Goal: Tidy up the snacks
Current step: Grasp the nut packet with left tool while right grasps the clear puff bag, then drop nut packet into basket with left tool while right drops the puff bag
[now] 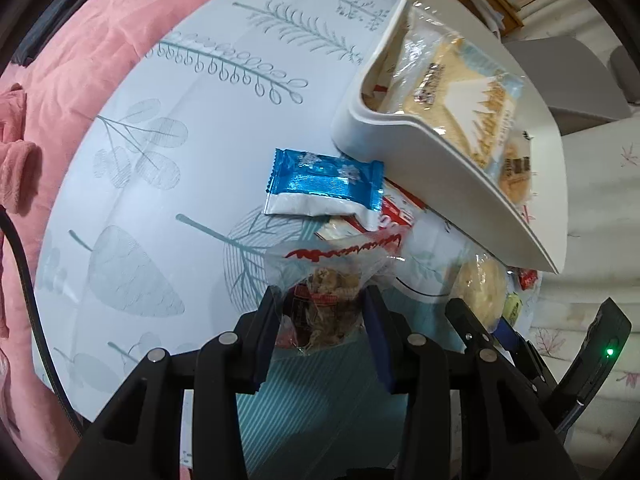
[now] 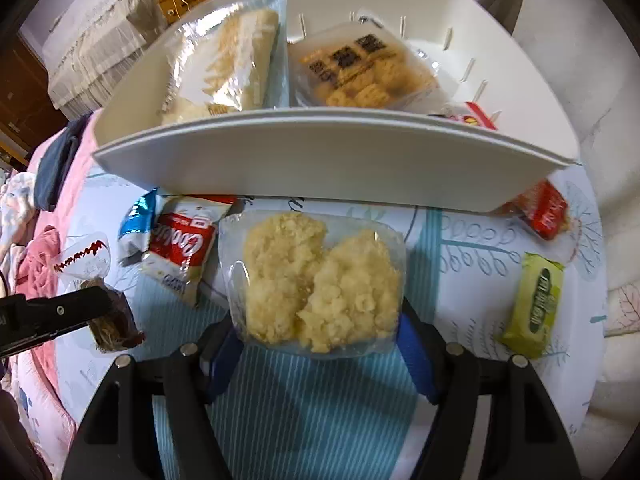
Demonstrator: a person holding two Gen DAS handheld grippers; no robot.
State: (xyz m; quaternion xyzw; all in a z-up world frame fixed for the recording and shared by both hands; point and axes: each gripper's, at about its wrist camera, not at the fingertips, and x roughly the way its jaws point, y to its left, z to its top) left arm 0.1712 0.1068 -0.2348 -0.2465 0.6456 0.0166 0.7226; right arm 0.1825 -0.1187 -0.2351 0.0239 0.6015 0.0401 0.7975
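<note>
Holding one snack pack (image 1: 320, 312) each, two claws.

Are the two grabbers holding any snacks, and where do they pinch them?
Yes, both. The left gripper pinches the clear nut snack packet by its lower sides. The right gripper pinches the clear packet of pale crumbly cakes at its near bottom corners.

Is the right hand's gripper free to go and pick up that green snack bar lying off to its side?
Probably not yet: the right gripper already has its jaws around the clear pack of pale puffed cakes. The green bar itself lies uncovered on the cloth.
</note>
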